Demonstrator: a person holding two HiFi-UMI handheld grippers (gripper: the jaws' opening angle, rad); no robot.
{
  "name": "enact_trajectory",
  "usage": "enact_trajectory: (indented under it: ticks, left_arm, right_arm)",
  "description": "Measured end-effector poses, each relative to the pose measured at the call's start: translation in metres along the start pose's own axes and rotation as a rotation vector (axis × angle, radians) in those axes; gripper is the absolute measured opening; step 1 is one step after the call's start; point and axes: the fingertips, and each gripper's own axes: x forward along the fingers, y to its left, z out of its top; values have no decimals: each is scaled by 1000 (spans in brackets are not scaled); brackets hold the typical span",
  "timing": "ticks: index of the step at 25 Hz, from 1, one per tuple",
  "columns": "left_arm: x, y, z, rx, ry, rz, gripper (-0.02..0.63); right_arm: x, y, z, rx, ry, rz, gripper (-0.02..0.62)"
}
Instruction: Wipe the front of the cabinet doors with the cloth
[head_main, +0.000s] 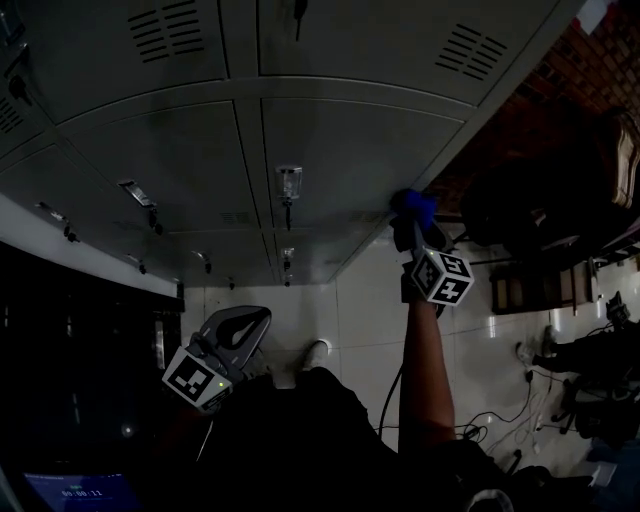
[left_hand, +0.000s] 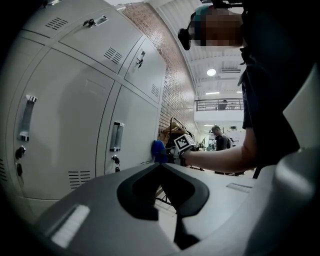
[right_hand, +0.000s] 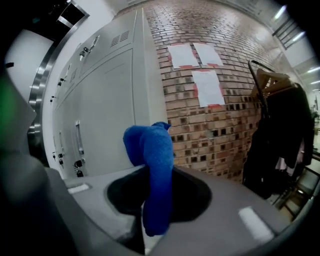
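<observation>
Grey metal cabinet doors (head_main: 330, 150) fill the upper part of the head view, each with a handle (head_main: 288, 183) and a lock. My right gripper (head_main: 415, 228) is shut on a blue cloth (right_hand: 152, 170) and holds it near the right edge of a lower door (right_hand: 107, 115); the cloth (head_main: 413, 205) bunches up past the jaws. In the left gripper view the same cloth (left_hand: 158, 150) lies against the door (left_hand: 130, 130). My left gripper (head_main: 245, 325) hangs low, away from the doors, shut with nothing in it.
A brick wall (right_hand: 220, 75) with paper sheets (right_hand: 207, 87) stands right of the cabinet. A coat rack with dark clothes (right_hand: 280, 135) is beside it. The white tiled floor (head_main: 350, 320) holds cables and shoes. Another person (left_hand: 218, 137) stands far off.
</observation>
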Motion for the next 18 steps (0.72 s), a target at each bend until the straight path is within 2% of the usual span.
enact_trajectory:
  ticks: [4,7,11,18]
  left_arm:
    - [12,-5,-2,10,-2,8,0]
    - [20,-6,-1,25,-1,26,0]
    - [22,-6,-1,27,3,54,0]
    - [0,-1,-9,15,16,114,0]
  right_arm:
    - [-12,-24,3,10,-17,-19,86]
    - [-19,-15,2,7,-26,12,86]
    - [-21,36,-29,-6,15,136,86]
    - [-8,168,-101,-87,152,414,86]
